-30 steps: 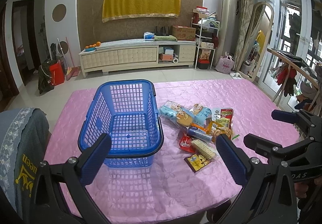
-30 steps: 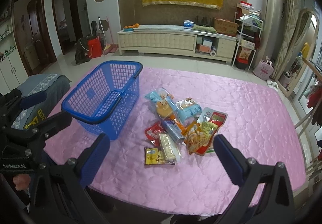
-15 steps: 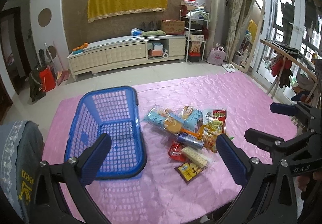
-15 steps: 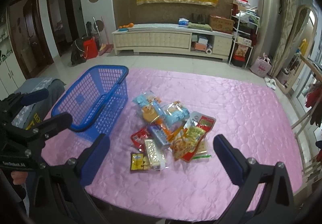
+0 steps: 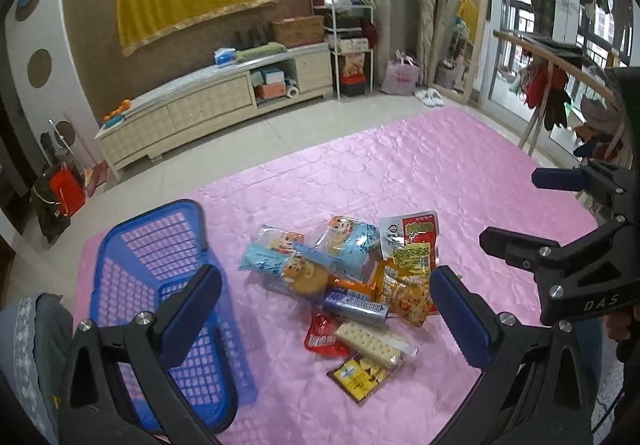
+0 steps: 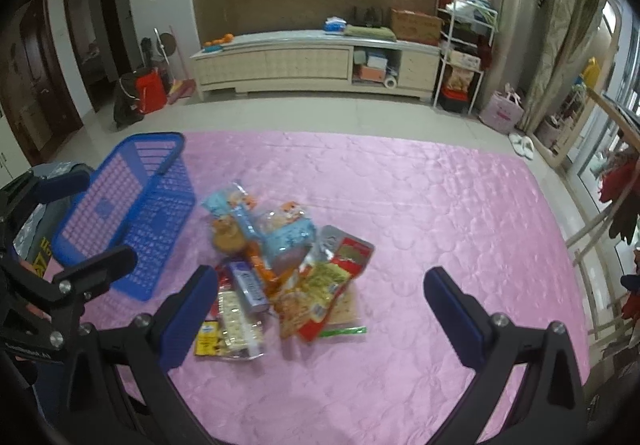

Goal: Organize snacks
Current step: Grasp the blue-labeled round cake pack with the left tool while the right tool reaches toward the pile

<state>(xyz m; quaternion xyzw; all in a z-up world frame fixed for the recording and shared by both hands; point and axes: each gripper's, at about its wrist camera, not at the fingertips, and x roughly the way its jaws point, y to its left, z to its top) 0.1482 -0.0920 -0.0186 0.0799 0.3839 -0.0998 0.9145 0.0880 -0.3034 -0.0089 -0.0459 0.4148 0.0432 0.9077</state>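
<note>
A pile of snack packets [image 5: 352, 285] lies on the pink tablecloth [image 5: 460, 173], also in the right wrist view [image 6: 276, 277]. It holds light blue bags, a silver-blue bar [image 5: 354, 304], a cracker pack [image 5: 370, 339] and a yellow packet [image 5: 360, 373]. An empty blue mesh basket [image 5: 136, 269] stands left of the pile, also in the right wrist view [image 6: 120, 213]. My left gripper [image 5: 326, 315] is open and empty above the near side of the pile. My right gripper [image 6: 320, 315] is open and empty, near the pile's near right side.
The pink table's front edge is just below both grippers. A grey chair back [image 5: 28, 349] stands at the near left. A wooden rack with clothes [image 5: 560, 93] stands to the right of the table. A cream TV cabinet [image 6: 312, 61] runs along the far wall.
Both grippers have moved right and closer to the snack pile; the basket has slid toward the left edge of both views. Both stay open and empty.
</note>
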